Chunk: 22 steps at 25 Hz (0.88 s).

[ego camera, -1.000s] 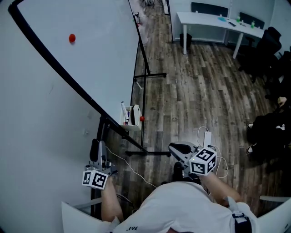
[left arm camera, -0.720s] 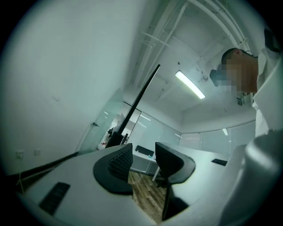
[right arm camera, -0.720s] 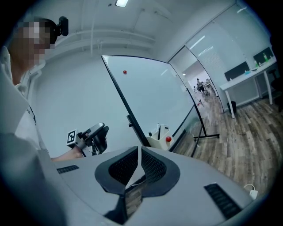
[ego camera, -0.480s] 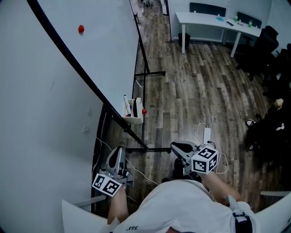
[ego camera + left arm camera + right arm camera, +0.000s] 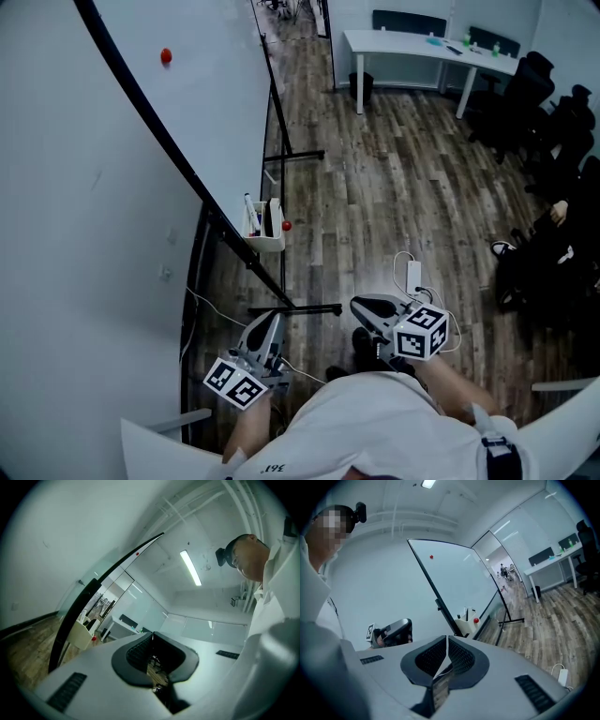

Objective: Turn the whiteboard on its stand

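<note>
Whiteboard [image 5: 206,94] stood tilted on its stand [image 5: 300,307], apart from both claws. Left claw [image 5: 269,323] had just closed on nothing; right claw [image 5: 358,306] was likewise together and empty. We judged one claw should reopen, grip the whiteboard's lower edge squarely, then swing it slowly.

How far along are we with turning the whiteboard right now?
Looks largely done: the whiteboard sits tilted on its stand. In hand: nothing. The left gripper has just been closing its fingers on air, clear of the board, and the right gripper is shut and empty too. Left: maybe a final adjustment; whether this tilt is the wanted one, I can't tell.
</note>
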Motion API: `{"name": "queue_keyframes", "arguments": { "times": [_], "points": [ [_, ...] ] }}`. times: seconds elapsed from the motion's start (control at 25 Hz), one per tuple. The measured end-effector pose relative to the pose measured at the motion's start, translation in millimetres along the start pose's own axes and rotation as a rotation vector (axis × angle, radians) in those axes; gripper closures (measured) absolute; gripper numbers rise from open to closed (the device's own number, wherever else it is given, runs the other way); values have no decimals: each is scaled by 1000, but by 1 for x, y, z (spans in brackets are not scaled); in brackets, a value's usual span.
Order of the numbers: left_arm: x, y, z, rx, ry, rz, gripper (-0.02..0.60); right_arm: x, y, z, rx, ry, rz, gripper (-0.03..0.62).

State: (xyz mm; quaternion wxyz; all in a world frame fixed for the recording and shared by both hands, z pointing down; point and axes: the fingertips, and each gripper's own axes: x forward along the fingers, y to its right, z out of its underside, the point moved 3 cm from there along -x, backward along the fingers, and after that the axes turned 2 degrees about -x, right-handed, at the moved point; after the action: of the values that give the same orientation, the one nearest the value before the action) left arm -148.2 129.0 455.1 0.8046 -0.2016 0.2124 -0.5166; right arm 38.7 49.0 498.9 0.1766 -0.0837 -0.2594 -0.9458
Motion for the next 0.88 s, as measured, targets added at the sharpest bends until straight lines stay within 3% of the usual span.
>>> {"name": "queue_keyframes", "arguments": {
  "times": [0.36, 0.88],
  "points": [
    [5, 30, 16, -3, -48, 26, 566, -9, -1, -3, -1, 11, -14, 563],
    [59, 86, 58, -29, -118, 56, 566, -82, 42, -21, -9, 41, 31, 565]
  ]
}}
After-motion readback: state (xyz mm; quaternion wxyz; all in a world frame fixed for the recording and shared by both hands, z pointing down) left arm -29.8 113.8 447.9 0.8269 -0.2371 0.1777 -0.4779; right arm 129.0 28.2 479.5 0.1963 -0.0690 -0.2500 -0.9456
